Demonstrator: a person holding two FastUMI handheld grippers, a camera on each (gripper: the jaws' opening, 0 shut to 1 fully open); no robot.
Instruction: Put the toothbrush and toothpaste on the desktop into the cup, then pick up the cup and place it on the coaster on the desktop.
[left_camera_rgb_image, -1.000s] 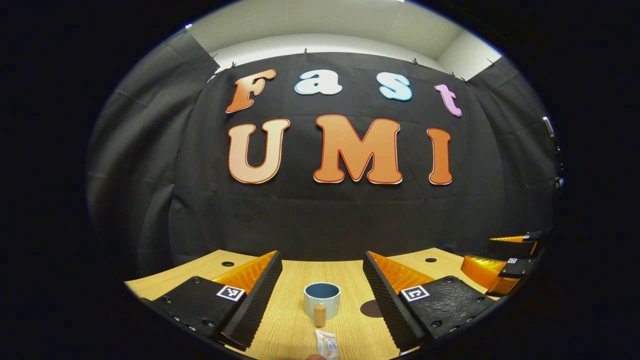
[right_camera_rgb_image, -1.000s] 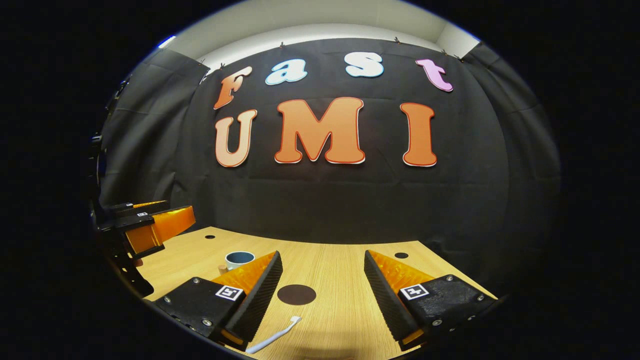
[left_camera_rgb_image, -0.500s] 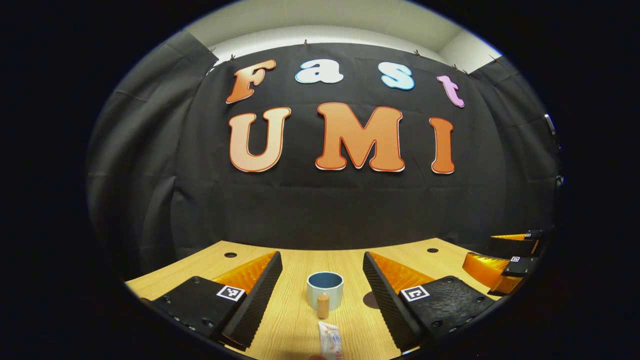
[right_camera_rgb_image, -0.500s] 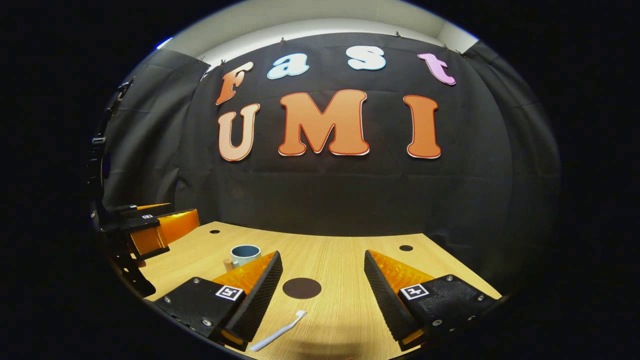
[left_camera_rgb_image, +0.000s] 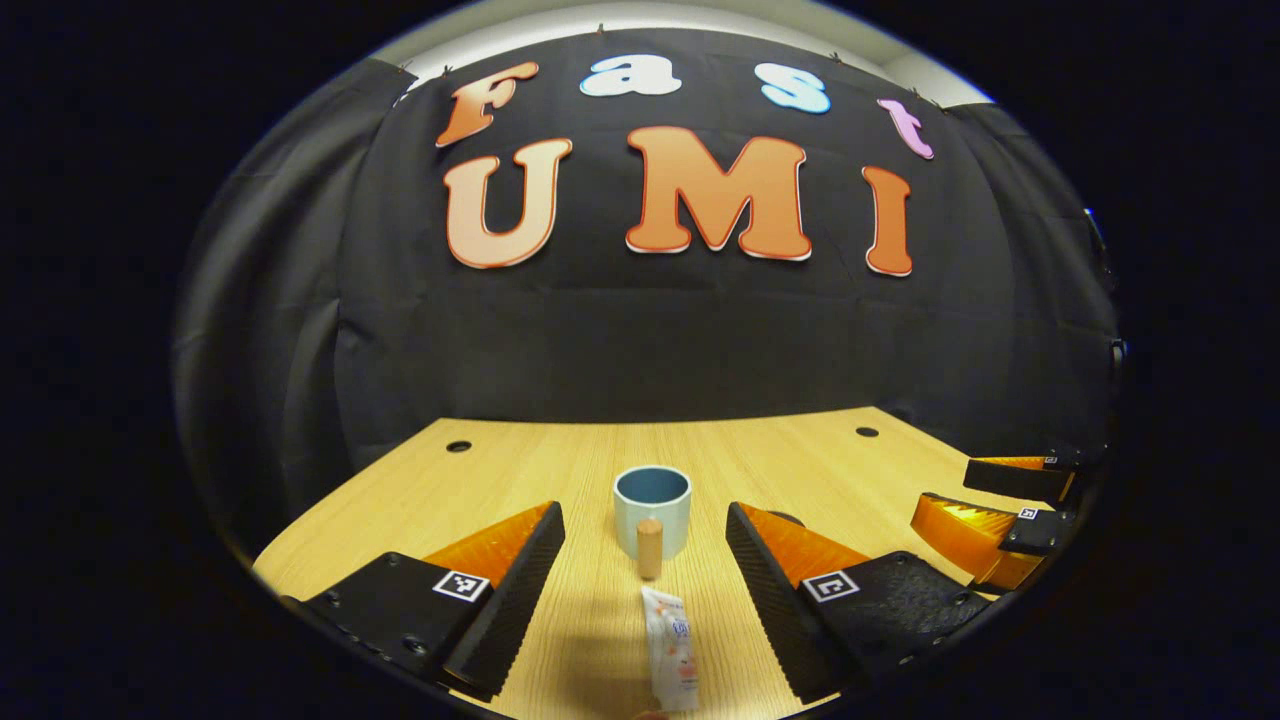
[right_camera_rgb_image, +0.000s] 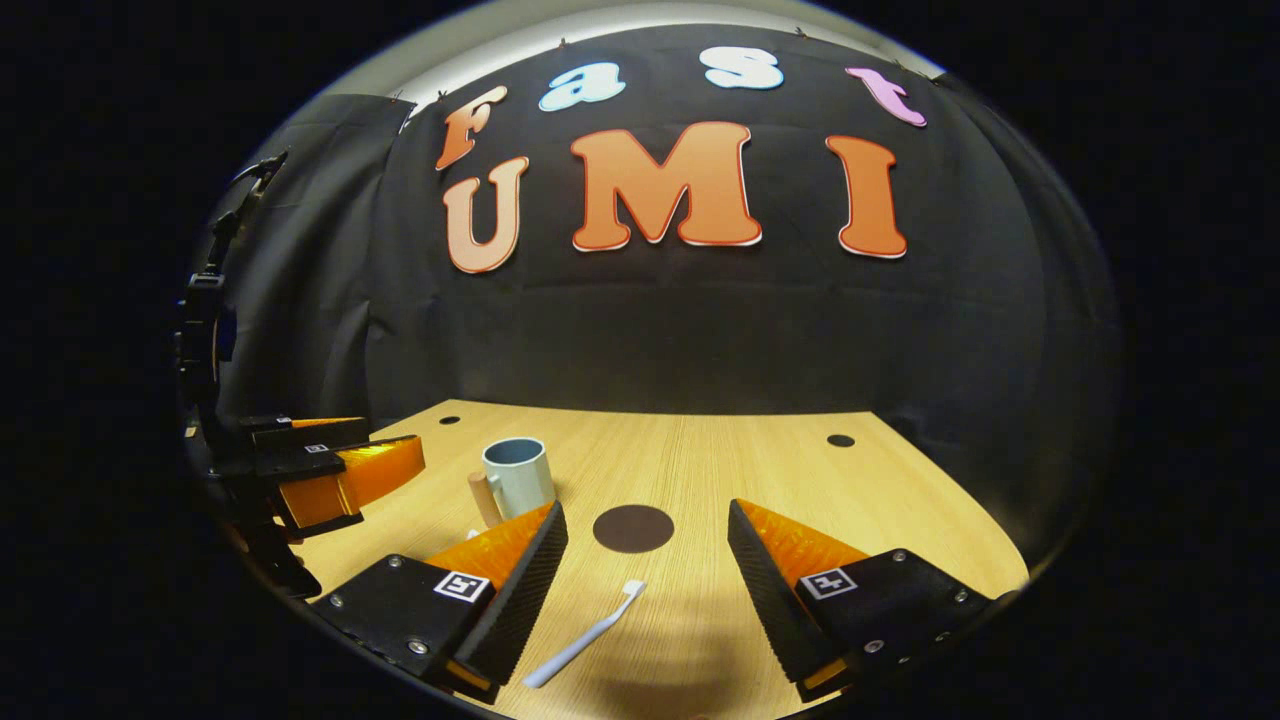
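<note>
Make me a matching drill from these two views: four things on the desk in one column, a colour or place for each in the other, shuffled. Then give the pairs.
Things:
1. cup
2. coaster
3. toothbrush
4. toothpaste

Descriptions:
A. dark brown flat disc on the desk
B. white, lying between the right gripper's open fingers
C. pale blue with a wooden handle
D. lying between the left gripper's open fingers, nearer than the cup

Pairs: 1-C, 2-A, 3-B, 4-D
</note>
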